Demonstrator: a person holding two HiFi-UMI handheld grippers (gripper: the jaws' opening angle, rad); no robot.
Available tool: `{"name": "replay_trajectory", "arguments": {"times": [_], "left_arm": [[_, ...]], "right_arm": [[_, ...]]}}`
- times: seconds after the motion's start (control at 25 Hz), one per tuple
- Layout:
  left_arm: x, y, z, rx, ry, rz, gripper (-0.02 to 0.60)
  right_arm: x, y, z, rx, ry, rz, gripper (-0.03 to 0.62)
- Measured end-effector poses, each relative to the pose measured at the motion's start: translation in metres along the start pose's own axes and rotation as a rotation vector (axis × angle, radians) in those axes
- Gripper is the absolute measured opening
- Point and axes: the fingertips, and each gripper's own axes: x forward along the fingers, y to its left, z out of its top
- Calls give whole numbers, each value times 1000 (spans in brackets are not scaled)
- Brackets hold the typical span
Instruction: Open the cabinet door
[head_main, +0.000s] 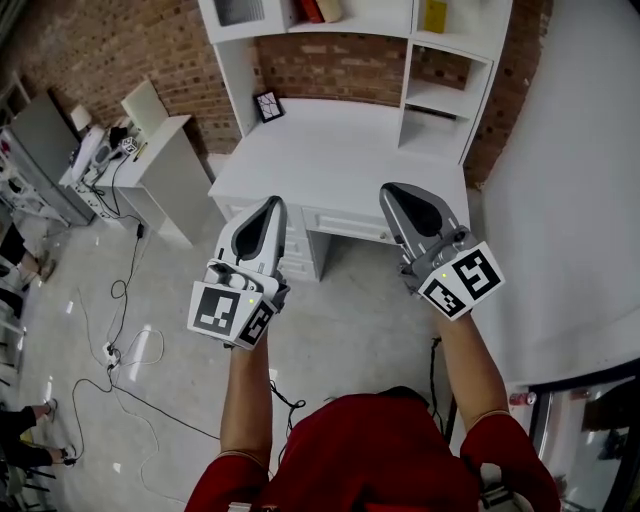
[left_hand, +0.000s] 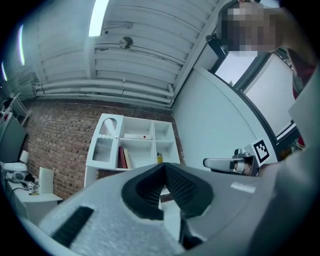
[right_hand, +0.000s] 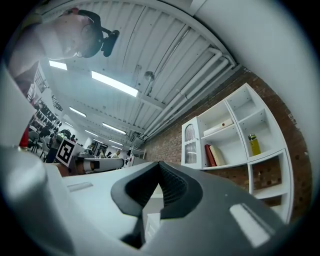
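Both tools are hovering side by side above the floor (head_main: 345, 335), short of the desk. The left gripper (head_main: 271, 206) is showing its jaws pressed together, pinching nothing, and the right gripper (head_main: 394, 192) is matching it, tips meeting, empty. Just beyond them the white desk (head_main: 330, 160) is stretching across, with a small picture frame (head_main: 268, 105) leaning at its back. Behind it the shelf unit (head_main: 440, 100) is rising against the brick wall (head_main: 335, 65), with books (right_hand: 214, 155) and a yellow bottle (right_hand: 254, 145) sitting in open bays. The cabinet door (left_hand: 102, 142), arched and glazed, is sitting at the unit's upper left, looking closed, well apart from both tools
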Motion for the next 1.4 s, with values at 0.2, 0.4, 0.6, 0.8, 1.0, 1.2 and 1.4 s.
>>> {"name": "replay_trajectory", "arguments": {"times": [0.2, 0.4, 0.6, 0.8, 1.0, 1.2, 1.4], "left_arm": [[-14, 29, -8, -11, -7, 4, 0], [-13, 60, -14, -18, 1, 22, -1], [6, 92, -26, -9, 13, 47, 0], [45, 128, -46, 6, 22, 58, 0], [105, 168, -71, 22, 32, 84, -1], [175, 212, -88, 35, 24, 97, 0], [238, 254, -104, 51, 15, 121, 0]], "right_arm": [[16, 9, -9, -12, 6, -10, 11], [42, 2, -17, -17, 24, -1, 11], [73, -19, -30, -5, 13, 17, 11], [112, -57, -52, 9, -7, 37, 11], [157, -118, -74, 24, -35, 61, 12], [210, -184, -91, 24, -42, 85, 11], [260, -243, -109, 27, -43, 114, 12]]}}
